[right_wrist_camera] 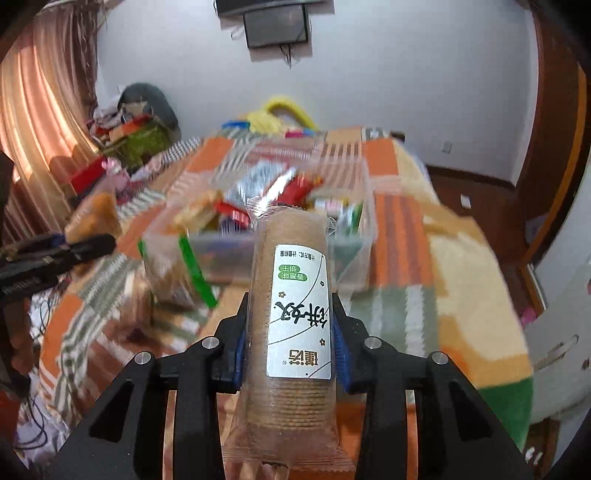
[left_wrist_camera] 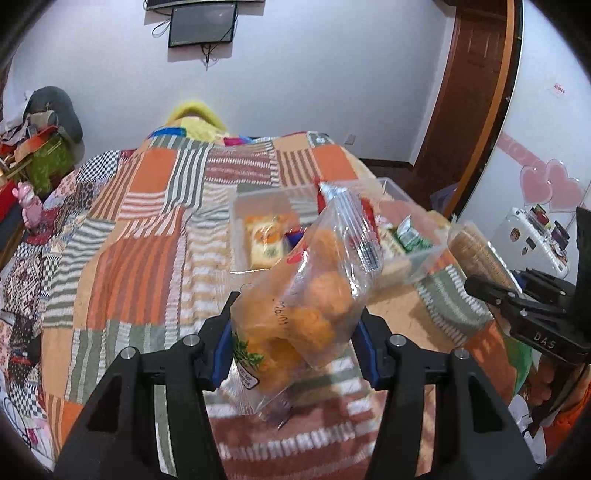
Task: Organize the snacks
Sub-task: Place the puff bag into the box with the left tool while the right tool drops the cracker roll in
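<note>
My left gripper (left_wrist_camera: 295, 332) is shut on a clear bag of orange puffed snacks (left_wrist_camera: 306, 295), held above the patchwork bedspread (left_wrist_camera: 147, 221). My right gripper (right_wrist_camera: 290, 332) is shut on a long sleeve of brown crackers (right_wrist_camera: 291, 288) with a white label. A clear plastic box (right_wrist_camera: 347, 258) holding several snack packets sits on the bed ahead of both grippers; it also shows in the left wrist view (left_wrist_camera: 424, 258). The right gripper with its cracker sleeve (left_wrist_camera: 476, 254) shows at the right of the left wrist view. The left gripper shows at the left edge of the right wrist view (right_wrist_camera: 92, 245).
A green-edged snack packet (right_wrist_camera: 177, 269) leans against the box's near left corner. Clutter and a green bag (right_wrist_camera: 144, 144) lie at the far left by the curtain. A wooden door (left_wrist_camera: 469, 92) stands at the right. A screen (right_wrist_camera: 277, 24) hangs on the far wall.
</note>
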